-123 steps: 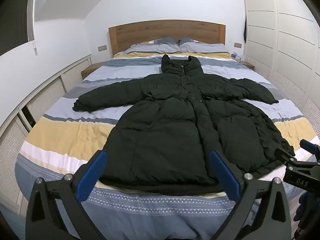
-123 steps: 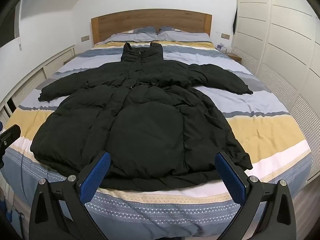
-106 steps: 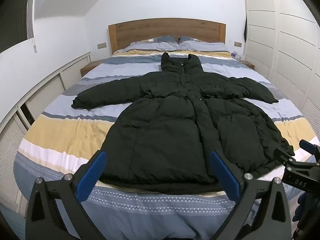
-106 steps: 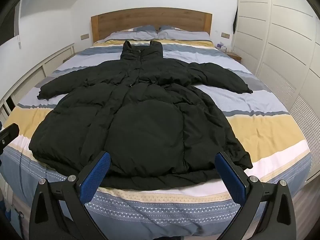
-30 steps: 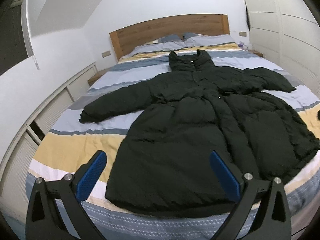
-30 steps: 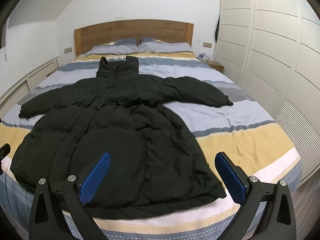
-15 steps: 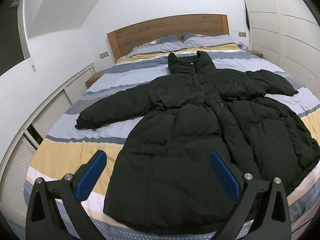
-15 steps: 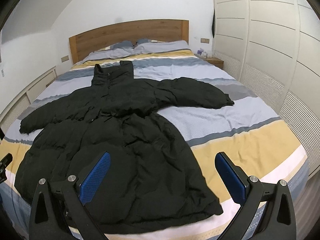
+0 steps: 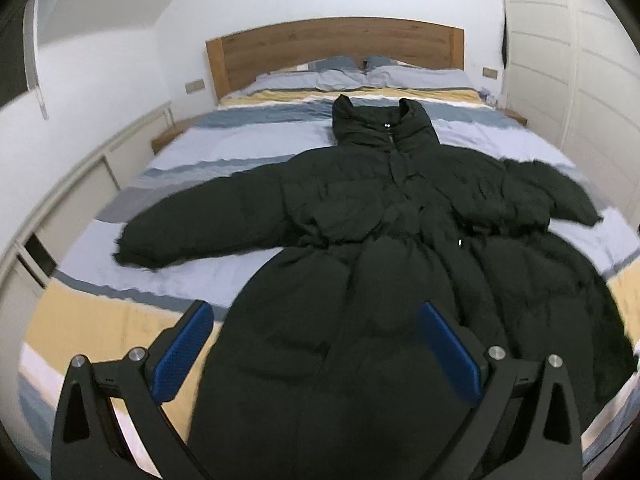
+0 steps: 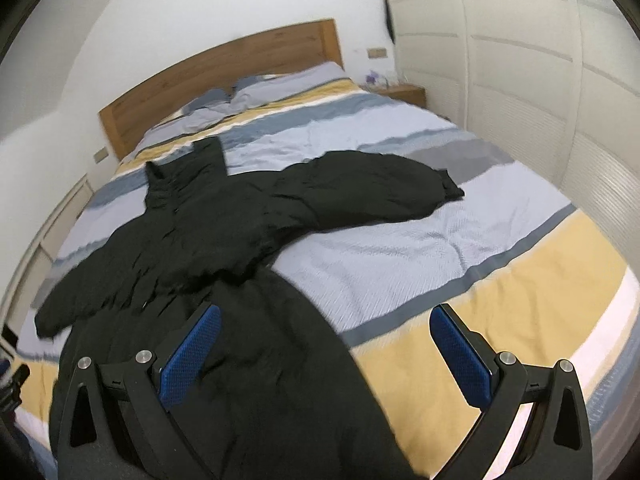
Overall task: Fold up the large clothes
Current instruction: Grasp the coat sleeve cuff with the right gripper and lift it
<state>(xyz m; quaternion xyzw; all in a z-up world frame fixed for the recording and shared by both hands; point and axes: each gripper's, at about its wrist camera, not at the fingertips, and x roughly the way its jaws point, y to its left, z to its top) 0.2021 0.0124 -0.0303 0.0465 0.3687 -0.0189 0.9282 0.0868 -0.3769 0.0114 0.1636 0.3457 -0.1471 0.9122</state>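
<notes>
A large black puffer coat (image 9: pixel 392 264) lies flat, front up, on the striped bed (image 9: pixel 96 320), collar toward the headboard and both sleeves spread out. My left gripper (image 9: pixel 320 348) is open and empty, hovering over the coat's lower left part. In the right wrist view the coat (image 10: pixel 224 248) fills the left half, with its right sleeve (image 10: pixel 380 188) stretched across the bed. My right gripper (image 10: pixel 326 352) is open and empty above the coat's right edge, near the hem.
A wooden headboard (image 9: pixel 336 52) and pillows (image 9: pixel 360 74) stand at the far end. A white wardrobe (image 10: pixel 520 80) lines the right side, low white cabinets (image 9: pixel 80 184) the left. A bedside table (image 10: pixel 404 92) sits by the wardrobe. The left gripper's tip (image 10: pixel 12 380) shows at the left edge.
Both grippers have moved forward over the bed and closer to the coat. The right gripper has swung right and tilted, so the coat now sits at its left.
</notes>
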